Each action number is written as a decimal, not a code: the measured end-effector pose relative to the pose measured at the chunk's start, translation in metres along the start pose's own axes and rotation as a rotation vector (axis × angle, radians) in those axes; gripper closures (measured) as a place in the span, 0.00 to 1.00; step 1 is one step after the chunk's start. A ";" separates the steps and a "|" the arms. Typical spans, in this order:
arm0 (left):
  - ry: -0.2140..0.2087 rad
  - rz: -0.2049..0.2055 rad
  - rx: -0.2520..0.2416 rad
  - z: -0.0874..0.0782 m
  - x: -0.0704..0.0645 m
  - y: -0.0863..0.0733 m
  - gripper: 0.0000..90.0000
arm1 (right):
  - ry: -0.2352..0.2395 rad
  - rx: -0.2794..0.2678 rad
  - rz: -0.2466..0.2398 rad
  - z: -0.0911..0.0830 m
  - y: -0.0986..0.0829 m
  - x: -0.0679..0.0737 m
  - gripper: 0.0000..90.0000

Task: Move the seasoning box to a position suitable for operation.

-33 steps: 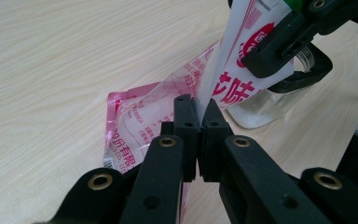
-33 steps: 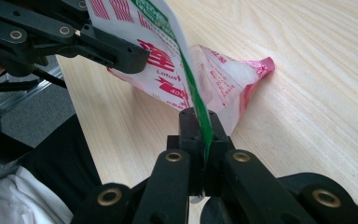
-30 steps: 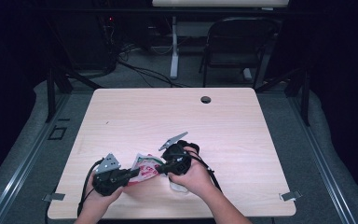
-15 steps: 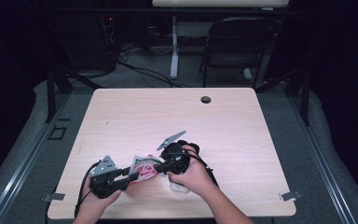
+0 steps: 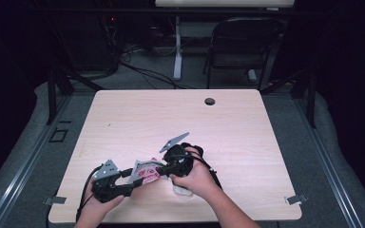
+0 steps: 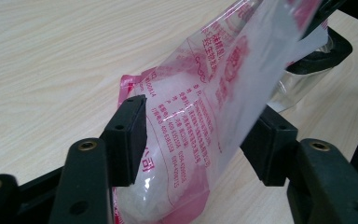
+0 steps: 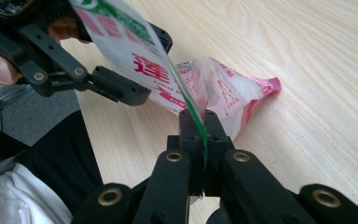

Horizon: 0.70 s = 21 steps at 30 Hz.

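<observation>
The right gripper (image 7: 200,135) pinches the plastic bag (image 5: 147,170) edge, lifting it off the surface (image 5: 171,114). The left gripper (image 6: 191,140) fingers (image 6: 126,135) straddle the bag wide apart, seemingly ready to grip.

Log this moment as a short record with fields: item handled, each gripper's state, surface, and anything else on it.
item: clear plastic bag with pink print, white contents inside
left gripper: open, jaws on either side of the bag, not clamped
right gripper: shut on the bag's edge
bag position: lower end near the table, upper edge lifted
surface: light wood table
other: round cable hole near the far edge
</observation>
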<state>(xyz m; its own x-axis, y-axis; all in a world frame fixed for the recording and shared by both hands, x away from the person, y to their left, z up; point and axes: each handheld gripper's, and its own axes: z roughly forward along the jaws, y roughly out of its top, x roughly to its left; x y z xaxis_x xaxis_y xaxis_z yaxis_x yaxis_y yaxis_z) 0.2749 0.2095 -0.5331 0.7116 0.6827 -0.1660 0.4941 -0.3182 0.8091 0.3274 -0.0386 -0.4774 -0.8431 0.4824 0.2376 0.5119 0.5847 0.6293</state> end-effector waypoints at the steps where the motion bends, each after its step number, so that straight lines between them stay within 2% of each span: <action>1: 0.002 -0.006 -0.005 0.002 0.000 -0.001 0.47 | 0.001 -0.003 0.002 0.000 0.000 0.000 1.00; 7: 0.003 0.027 0.016 0.008 0.001 -0.006 0.44 | 0.004 -0.004 -0.002 -0.001 0.000 0.000 1.00; 11: 0.006 0.022 0.018 0.010 0.005 -0.009 0.43 | 0.007 -0.004 -0.006 -0.002 0.001 0.000 1.00; 12: 0.018 0.012 0.016 0.010 0.005 -0.010 0.42 | 0.006 -0.003 -0.002 -0.002 0.001 0.000 1.00; 16: 0.001 0.019 0.024 0.012 0.010 -0.014 0.41 | 0.010 -0.014 -0.001 -0.003 0.002 0.000 1.00; 17: 0.002 0.010 0.026 0.013 0.009 -0.015 0.41 | 0.009 -0.006 -0.007 -0.004 0.002 -0.001 1.00; 21: 0.006 0.032 0.048 0.018 0.010 -0.020 0.40 | 0.010 -0.009 -0.007 -0.004 0.003 -0.001 1.00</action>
<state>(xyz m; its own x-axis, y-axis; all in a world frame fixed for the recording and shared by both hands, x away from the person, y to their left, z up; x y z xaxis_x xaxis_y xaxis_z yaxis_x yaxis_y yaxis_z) 0.2814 0.2111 -0.5608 0.7243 0.6757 -0.1372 0.4950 -0.3710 0.7857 0.3295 -0.0397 -0.4729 -0.8485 0.4713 0.2406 0.5044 0.5825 0.6374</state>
